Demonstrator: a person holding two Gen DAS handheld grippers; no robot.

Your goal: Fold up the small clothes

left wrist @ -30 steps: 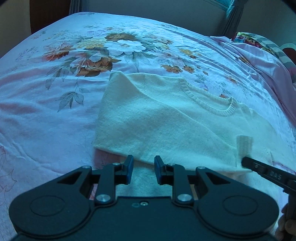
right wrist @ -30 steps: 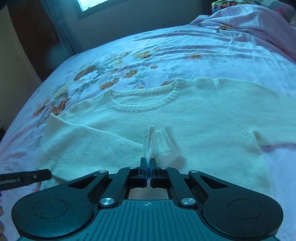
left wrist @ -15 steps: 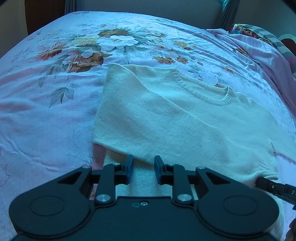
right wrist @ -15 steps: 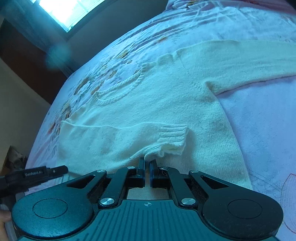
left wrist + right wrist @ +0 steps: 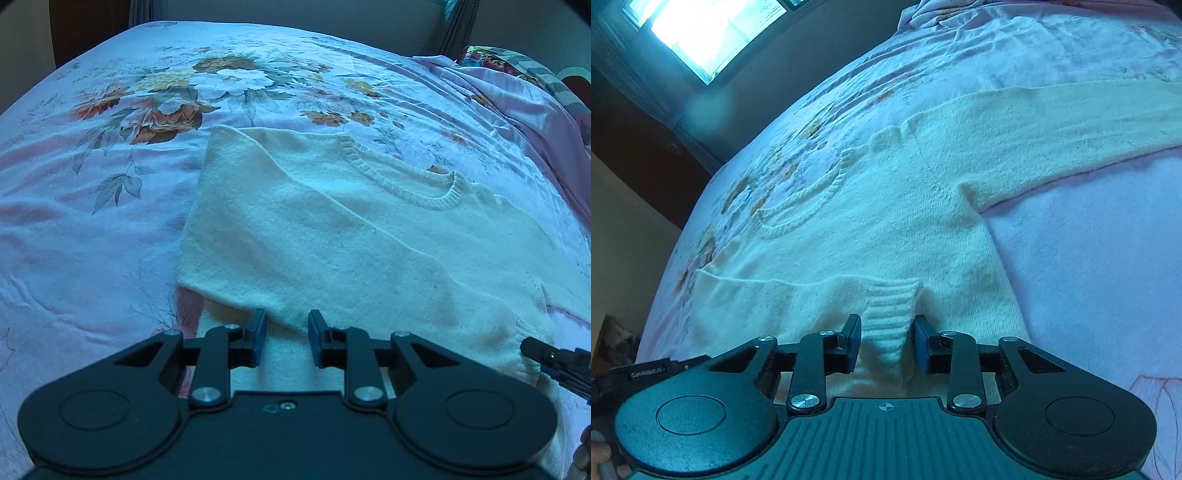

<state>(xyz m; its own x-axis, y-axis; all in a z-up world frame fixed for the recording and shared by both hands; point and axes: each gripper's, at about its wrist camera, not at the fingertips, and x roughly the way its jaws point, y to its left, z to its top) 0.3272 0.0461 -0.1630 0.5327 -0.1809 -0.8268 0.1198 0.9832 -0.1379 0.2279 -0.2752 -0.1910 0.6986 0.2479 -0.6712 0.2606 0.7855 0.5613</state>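
Floral bedsheet (image 5: pixel 110 229) underfoot, soft and already rippled. Nearest me: right gripper (image 5: pixel 884 341) jaws opening, ribbed cuff (image 5: pixel 890 317) between the pads but no longer pinched. Left gripper (image 5: pixel 283 334) slightly parted, holding nothing, hovering over the folded sleeve's edge. Cream sweater (image 5: pixel 332 236) lies flat mid-bed, left sleeve crossed over the chest, other sleeve (image 5: pixel 1071 125) outstretched. Risk as I judge it: cuff knit snags a pad as I back off and drags the fold open; the sheet could bunch too. Long axis runs hem near me to collar (image 5: pixel 406 181), neck pointing away, toward the window (image 5: pixel 713 29).
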